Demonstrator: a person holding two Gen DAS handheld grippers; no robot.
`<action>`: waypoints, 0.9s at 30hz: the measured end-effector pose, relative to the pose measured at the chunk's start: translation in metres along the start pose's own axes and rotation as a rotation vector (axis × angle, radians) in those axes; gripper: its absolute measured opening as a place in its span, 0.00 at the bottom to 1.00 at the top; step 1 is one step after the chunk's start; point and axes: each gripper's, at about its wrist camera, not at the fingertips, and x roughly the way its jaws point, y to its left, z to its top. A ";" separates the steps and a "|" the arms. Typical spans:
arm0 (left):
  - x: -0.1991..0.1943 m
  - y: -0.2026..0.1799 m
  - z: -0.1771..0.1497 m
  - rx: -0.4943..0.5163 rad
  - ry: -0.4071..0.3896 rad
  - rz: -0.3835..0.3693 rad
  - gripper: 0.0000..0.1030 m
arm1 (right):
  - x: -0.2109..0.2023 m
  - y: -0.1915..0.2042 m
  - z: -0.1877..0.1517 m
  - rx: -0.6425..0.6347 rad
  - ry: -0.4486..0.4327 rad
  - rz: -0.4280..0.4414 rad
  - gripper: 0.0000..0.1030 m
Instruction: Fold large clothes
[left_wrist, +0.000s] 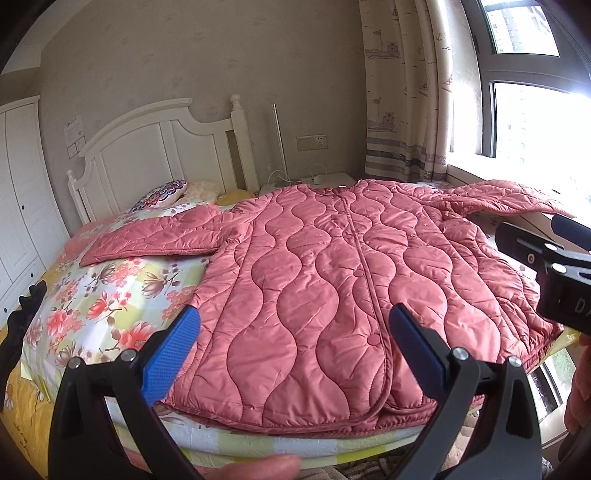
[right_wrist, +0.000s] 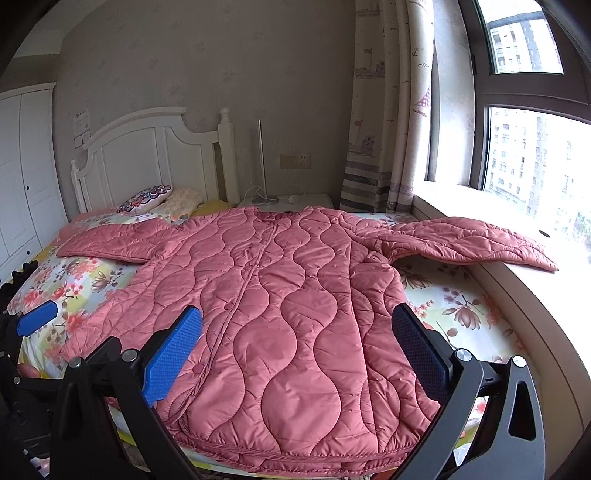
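Note:
A large pink quilted coat (left_wrist: 317, 284) lies flat and face up on the bed, front closed, hem toward me, sleeves spread out to both sides. It also shows in the right wrist view (right_wrist: 288, 295). Its right sleeve (right_wrist: 469, 240) rests on the window sill. Its left sleeve (left_wrist: 147, 240) lies on the floral sheet. My left gripper (left_wrist: 295, 332) is open and empty, above the coat's hem. My right gripper (right_wrist: 297, 332) is open and empty, above the hem on the right half. Part of the right gripper's body (left_wrist: 554, 273) shows at the right edge of the left wrist view.
The bed has a floral sheet (left_wrist: 99, 306) and a white headboard (left_wrist: 162, 147). Pillows (left_wrist: 166, 194) lie at the head. A window sill (right_wrist: 517, 295) runs along the bed's right side, with a curtain (right_wrist: 384, 110). A white wardrobe (left_wrist: 18, 192) stands at left.

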 end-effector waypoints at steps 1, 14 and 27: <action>0.000 0.000 0.000 0.000 -0.001 0.000 0.98 | 0.000 0.000 0.000 0.001 0.000 0.000 0.96; -0.002 0.001 0.000 0.001 -0.009 0.003 0.98 | -0.002 0.000 -0.001 0.006 -0.003 0.001 0.96; -0.009 0.011 -0.001 -0.027 -0.014 0.013 0.98 | -0.004 0.001 -0.003 0.007 0.001 0.006 0.96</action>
